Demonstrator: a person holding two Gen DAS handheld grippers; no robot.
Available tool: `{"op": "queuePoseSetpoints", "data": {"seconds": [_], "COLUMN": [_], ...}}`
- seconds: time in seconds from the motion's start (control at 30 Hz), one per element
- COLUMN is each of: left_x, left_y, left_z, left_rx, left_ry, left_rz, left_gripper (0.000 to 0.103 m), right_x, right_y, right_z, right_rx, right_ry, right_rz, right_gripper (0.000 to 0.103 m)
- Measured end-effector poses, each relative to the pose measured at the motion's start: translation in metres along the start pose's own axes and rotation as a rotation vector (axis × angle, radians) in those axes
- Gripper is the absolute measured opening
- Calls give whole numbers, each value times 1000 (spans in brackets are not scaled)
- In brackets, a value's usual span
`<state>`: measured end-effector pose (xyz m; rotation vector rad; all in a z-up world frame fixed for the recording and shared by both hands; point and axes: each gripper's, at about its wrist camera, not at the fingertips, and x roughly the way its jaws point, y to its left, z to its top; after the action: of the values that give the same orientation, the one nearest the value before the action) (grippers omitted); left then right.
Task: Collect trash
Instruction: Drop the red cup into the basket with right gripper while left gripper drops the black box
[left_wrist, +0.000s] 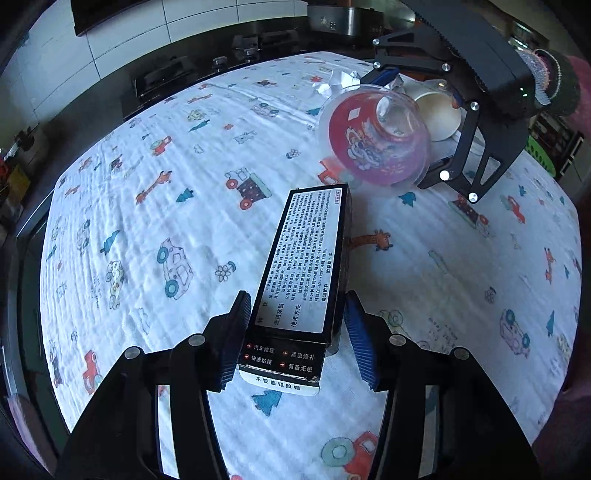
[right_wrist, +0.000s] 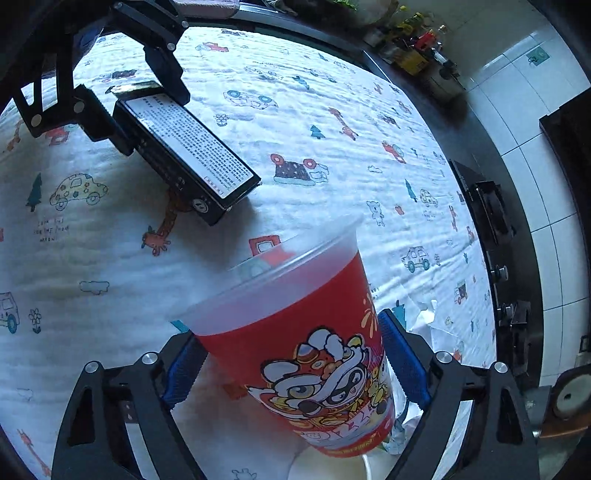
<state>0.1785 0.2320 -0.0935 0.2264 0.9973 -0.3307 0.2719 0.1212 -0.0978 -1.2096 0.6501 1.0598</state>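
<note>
**2 pieces in hand, nothing binned yet**

Left wrist view: my left gripper (left_wrist: 293, 339) straddles a long black carton (left_wrist: 301, 266) with a white printed label. The left pad touches its side; on the right I see a narrow gap, so I cannot tell whether the carton is truly clamped. Its far end points toward the red plastic cup (left_wrist: 373, 136), which my right gripper (left_wrist: 448, 136) holds tilted just above the patterned tablecloth (left_wrist: 147, 221). Behind the cup sit a pale paper bowl (left_wrist: 441, 110) and some crumpled foil (left_wrist: 338, 83), both untouched.

Right wrist view: my right gripper (right_wrist: 295, 363) is closed against the red plastic cup (right_wrist: 314, 362), blue pads on either side of its lower body, rim pointing away. The carton (right_wrist: 188, 151) appears raised at one end in the left gripper (right_wrist: 122, 107). Crumpled white paper (right_wrist: 430, 323) lies just beside my right finger.

I see no bin in either view. My reading: the task is early to midway, with 2 items picked up, the bowl, foil and paper left, and everything yet to be dropped somewhere.
</note>
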Motion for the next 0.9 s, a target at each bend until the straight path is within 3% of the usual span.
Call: {"op": "queuePoseSetpoints", "data": {"seconds": [0.27,0.43,0.6,0.67,0.9], "left_x": [13,22,28,27,15], "left_y": [3,0,-5,-5,-21], "left_z": [15,22,24,25,25], "left_rx": [-43,-57,-62,-76,-104], "left_ry": [24,33,28,21,-22], "left_rz": [-15,-42,-34,-30,-30], "left_gripper": [66,66,56,47,44], "right_x": [-18,-41,-73,-88,-135], "right_y": [2,-1,-3,-2,14], "right_z": [-1,-7,-19,-27,-65], "right_rx": [100,201,338,401,611], "right_ry": [-14,-44,-96,-119,-185], "right_rz": [-43,-36,-22,-26,-58], "right_gripper": [78,76,75,74,74]}}
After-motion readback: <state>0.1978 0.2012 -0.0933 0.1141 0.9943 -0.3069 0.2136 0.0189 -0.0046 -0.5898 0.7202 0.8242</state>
